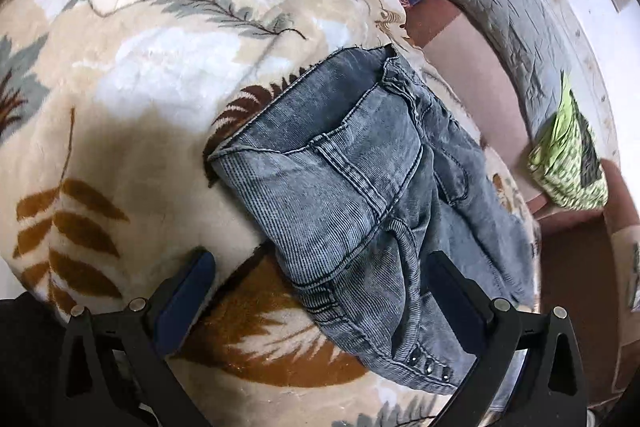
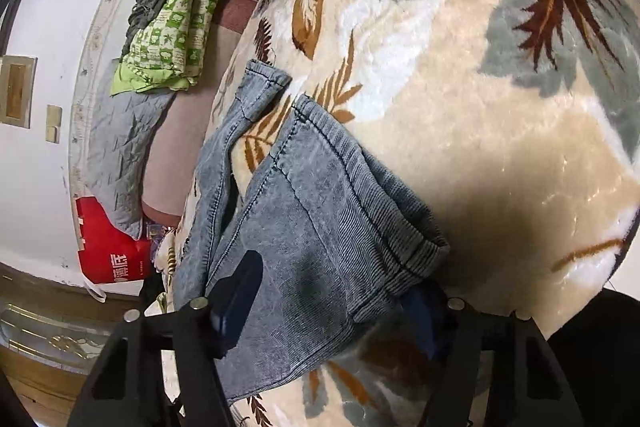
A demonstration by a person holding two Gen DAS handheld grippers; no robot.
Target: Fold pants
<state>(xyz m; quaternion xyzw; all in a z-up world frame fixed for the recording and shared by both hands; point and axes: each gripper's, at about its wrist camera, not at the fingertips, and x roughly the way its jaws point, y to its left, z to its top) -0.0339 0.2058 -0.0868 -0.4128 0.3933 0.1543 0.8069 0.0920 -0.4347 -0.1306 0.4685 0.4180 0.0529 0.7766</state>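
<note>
Grey corduroy-ribbed pants (image 1: 352, 187) lying partly folded on a leaf-patterned fleece blanket (image 1: 120, 99), legs doubled over the seat, one leg trailing toward the blanket's edge. Left gripper (image 1: 320, 291) spread wide, straddling the waistband end, pads clear of the cloth. Right gripper (image 2: 340, 291) set around the folded leg hems; far pad hidden under fabric, so grip uncertain, probably not yet pinched. First fold apparently made; further folding and squaring up left.
</note>
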